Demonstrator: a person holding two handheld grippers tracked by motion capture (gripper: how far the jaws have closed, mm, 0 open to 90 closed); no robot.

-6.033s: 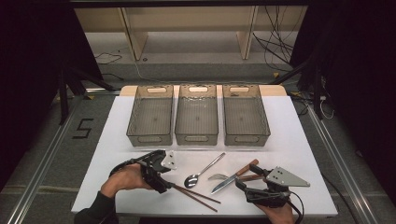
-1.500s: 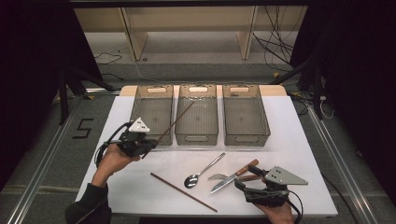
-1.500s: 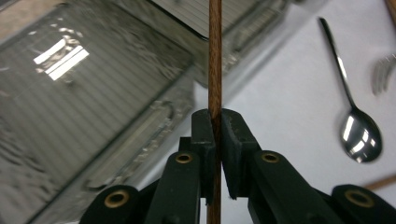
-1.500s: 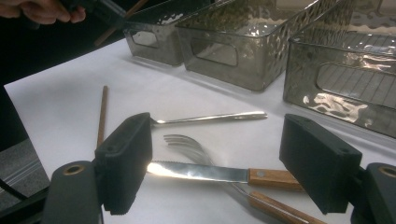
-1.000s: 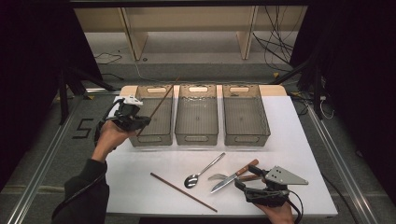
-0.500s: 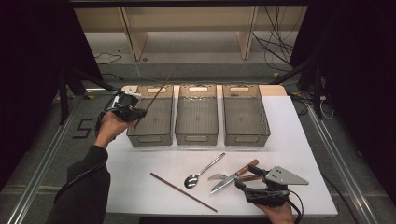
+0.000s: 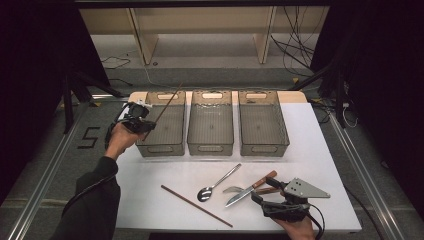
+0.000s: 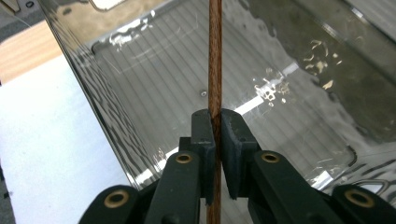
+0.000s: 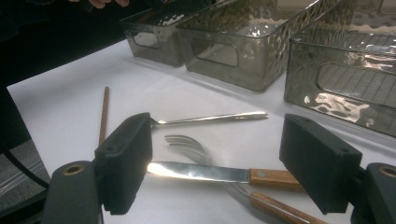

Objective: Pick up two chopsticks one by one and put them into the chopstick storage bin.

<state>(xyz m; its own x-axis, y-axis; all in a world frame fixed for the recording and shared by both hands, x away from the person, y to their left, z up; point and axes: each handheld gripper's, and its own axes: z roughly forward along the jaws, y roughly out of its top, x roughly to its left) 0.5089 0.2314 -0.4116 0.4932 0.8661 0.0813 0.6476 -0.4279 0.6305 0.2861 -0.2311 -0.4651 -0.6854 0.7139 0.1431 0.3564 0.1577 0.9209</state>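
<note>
While the left tongs [image 8: 215,128] are clamped shut on a wooden chopstick [image 8: 215,56], the stick is held slanted over the leftmost bin [image 7: 162,125] near the counter's [image 7: 320,150] far left corner, so that it can be lowered inside. A second chopstick [image 7: 196,205] lies near the front edge. The right tongs [image 9: 219,172] are held wide open and empty over the knife [image 9: 210,173] and fork [image 9: 196,145], beside the spoon [image 7: 218,183], ready for a later pick.
</note>
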